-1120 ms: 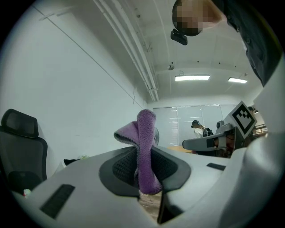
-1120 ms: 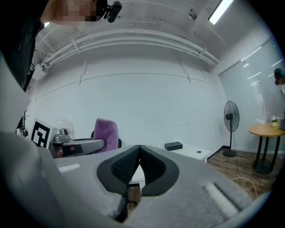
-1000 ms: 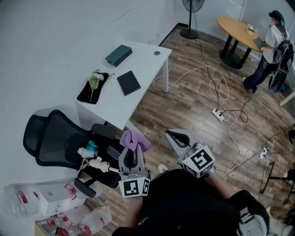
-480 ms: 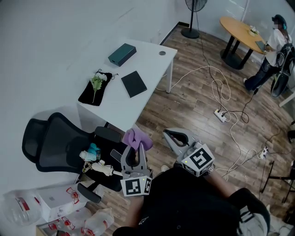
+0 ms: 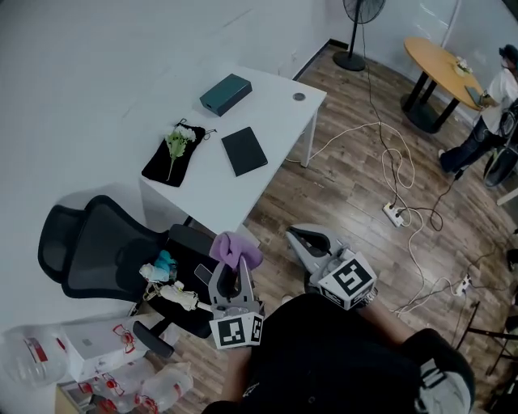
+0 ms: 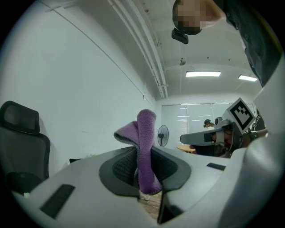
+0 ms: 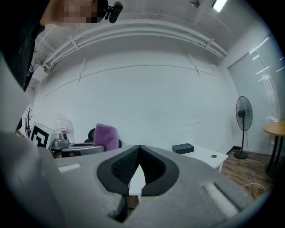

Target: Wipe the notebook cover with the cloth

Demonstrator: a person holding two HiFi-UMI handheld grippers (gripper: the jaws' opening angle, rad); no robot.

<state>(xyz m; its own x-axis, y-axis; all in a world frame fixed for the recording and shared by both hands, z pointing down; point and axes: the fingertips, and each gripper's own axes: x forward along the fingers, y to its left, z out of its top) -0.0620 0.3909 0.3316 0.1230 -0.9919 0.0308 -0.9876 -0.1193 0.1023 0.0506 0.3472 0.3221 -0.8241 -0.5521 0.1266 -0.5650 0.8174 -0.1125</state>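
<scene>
The dark notebook lies flat on the white table, far ahead of both grippers. My left gripper is shut on a purple cloth, which stands up folded between the jaws. It hangs over the floor beside the office chair. My right gripper is shut with nothing in it, to the right of the left one; its pads meet at the tips. The right gripper view also shows the cloth at left.
A teal box and a black pouch with a flower also lie on the table. A black office chair loaded with small items stands at left. Cables and a power strip run over the wood floor. A fan and a round table stand beyond.
The table and notebook have slid right and slightly lower in the head view. Both grippers keep their pose, and the cloth stays in the left one.
</scene>
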